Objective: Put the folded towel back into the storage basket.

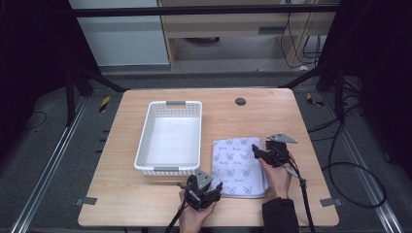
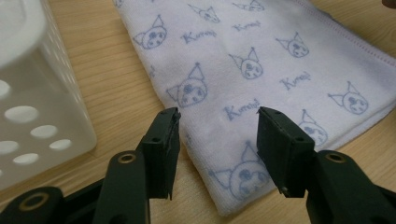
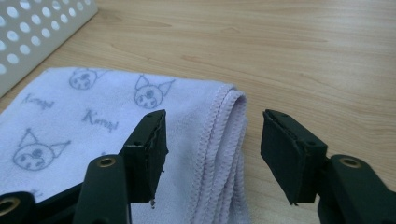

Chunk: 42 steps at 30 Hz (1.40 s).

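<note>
A folded pale lilac towel printed with small cat-face motifs lies flat on the wooden table, right of the basket. My left gripper hovers open at the towel's near left corner; in the left gripper view the towel spreads ahead of the open gripper. My right gripper stands open over the towel's right edge. In the right gripper view the towel's stitched, layered hem runs between the parted jaws of the gripper. Nothing is held.
A white perforated plastic basket sits empty at the table's middle left, and its wall is close to my left gripper. A round cable hole lies near the far edge. Bare wood stretches beyond the towel.
</note>
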Each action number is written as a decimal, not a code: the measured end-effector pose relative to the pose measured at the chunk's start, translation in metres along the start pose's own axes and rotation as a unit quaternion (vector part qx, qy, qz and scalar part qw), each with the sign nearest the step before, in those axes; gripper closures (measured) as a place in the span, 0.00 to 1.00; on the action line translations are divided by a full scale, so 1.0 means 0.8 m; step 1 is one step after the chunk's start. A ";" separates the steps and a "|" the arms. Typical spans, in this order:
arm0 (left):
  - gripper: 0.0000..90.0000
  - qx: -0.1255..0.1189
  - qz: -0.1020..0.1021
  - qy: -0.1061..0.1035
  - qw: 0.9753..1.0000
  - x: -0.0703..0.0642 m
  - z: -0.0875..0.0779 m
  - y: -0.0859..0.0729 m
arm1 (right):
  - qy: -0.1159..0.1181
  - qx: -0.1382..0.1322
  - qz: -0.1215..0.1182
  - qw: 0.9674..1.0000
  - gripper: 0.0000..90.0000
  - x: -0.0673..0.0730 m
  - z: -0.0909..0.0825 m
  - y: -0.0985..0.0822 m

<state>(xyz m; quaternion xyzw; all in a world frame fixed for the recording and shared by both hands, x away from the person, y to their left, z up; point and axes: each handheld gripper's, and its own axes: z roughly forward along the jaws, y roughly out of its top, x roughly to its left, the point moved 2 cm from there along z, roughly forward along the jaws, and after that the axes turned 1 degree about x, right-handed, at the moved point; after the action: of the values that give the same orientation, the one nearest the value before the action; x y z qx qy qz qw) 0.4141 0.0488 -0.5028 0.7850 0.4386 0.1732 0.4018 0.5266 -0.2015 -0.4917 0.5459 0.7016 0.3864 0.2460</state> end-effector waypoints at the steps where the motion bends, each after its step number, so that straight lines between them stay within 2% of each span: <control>1: 0.53 0.004 0.000 0.000 1.000 0.000 0.002 -0.001 | 0.001 0.003 -0.002 1.000 0.46 0.000 0.001 -0.001; 7: 0.51 0.017 -0.009 0.000 1.000 0.001 0.011 -0.003 | 0.003 0.019 -0.003 1.000 0.49 -0.001 0.011 -0.006; 15: 0.50 0.025 -0.011 -0.002 1.000 0.002 0.017 -0.005 | 0.008 0.032 0.000 0.999 0.53 -0.003 0.019 -0.010; 22: 0.49 0.027 -0.027 -0.014 0.999 0.005 0.020 -0.007 | 0.010 0.041 0.006 0.999 0.53 -0.003 0.024 -0.013; 28: 0.50 0.031 -0.023 -0.008 0.999 0.003 0.021 -0.006 | 0.014 0.043 0.015 0.999 0.54 -0.004 0.026 -0.015; 29: 0.50 0.035 -0.020 -0.007 0.999 0.002 0.021 -0.005 | 0.019 0.046 0.028 0.998 0.55 -0.004 0.027 -0.015; 32: 0.53 0.036 -0.021 -0.009 0.999 0.001 0.021 -0.005 | 0.026 0.049 0.038 0.998 0.58 -0.007 0.028 -0.016; 42: 0.69 0.038 -0.035 -0.034 0.998 0.001 0.023 -0.002 | 0.047 0.048 0.047 0.997 0.70 -0.006 0.028 -0.017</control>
<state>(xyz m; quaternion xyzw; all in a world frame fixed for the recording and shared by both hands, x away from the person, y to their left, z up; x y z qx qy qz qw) 0.4251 0.0413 -0.5158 0.7895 0.4581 0.1152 0.3918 0.5375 -0.2010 -0.5160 0.5707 0.7039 0.3882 0.1677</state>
